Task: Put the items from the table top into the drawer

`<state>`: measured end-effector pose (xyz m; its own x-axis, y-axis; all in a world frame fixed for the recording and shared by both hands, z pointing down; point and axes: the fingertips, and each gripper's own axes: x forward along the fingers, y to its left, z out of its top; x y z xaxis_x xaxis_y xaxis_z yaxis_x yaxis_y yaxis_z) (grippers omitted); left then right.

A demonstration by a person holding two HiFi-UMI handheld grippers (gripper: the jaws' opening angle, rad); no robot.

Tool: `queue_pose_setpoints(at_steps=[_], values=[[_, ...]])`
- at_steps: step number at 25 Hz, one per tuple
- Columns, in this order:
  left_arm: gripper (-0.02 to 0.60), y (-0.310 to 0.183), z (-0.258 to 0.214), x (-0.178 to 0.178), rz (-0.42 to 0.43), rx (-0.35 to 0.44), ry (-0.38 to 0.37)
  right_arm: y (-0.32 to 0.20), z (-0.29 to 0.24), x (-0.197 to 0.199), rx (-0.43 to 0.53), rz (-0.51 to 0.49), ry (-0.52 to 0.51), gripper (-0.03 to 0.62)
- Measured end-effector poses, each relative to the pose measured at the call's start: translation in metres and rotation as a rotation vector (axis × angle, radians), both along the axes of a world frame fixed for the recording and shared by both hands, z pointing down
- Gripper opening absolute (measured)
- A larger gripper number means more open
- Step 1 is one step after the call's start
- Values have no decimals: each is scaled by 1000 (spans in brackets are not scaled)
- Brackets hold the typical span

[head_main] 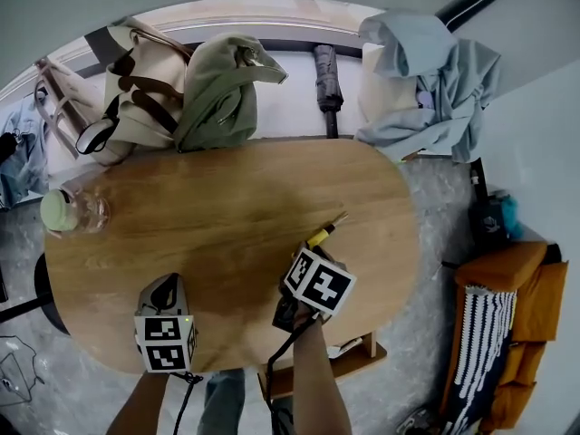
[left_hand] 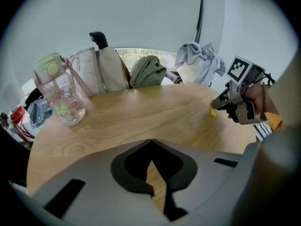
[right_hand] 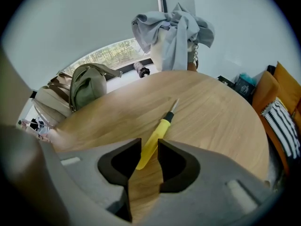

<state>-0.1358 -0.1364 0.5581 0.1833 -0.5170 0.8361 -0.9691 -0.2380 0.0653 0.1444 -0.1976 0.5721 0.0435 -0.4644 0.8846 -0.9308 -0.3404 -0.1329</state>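
Observation:
A yellow-handled screwdriver (head_main: 320,235) lies on the oval wooden table (head_main: 227,207), tip pointing away from me. My right gripper (head_main: 304,248) is low over its handle end. In the right gripper view the handle (right_hand: 157,136) runs up through the gap between the jaws of that gripper (right_hand: 149,147), which stand slightly apart around it and do not clamp it: open. My left gripper (head_main: 166,290) hovers near the table's front edge; its tips (left_hand: 151,142) meet with nothing between them. A clear water bottle with a green lid (head_main: 71,211) stands at the far left, also in the left gripper view (left_hand: 59,91).
A beige tote bag (head_main: 136,89) and an olive backpack (head_main: 217,89) sit behind the table's far edge, with a folded umbrella (head_main: 326,84) and grey clothing (head_main: 426,80) to their right. A wooden piece (head_main: 353,356) juts out under the near edge. An orange seat (head_main: 517,306) stands at the right.

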Motion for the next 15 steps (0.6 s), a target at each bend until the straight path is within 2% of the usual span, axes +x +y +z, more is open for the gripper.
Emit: queue_pose_setpoints(at_steps=[10,15], values=[[-5,10,4,-5,22,-24,3,-4,3,6,-54,138,24,94],[-5,16,3,-10,32,-36,-4,-1,4,7,-60,172,31,94]])
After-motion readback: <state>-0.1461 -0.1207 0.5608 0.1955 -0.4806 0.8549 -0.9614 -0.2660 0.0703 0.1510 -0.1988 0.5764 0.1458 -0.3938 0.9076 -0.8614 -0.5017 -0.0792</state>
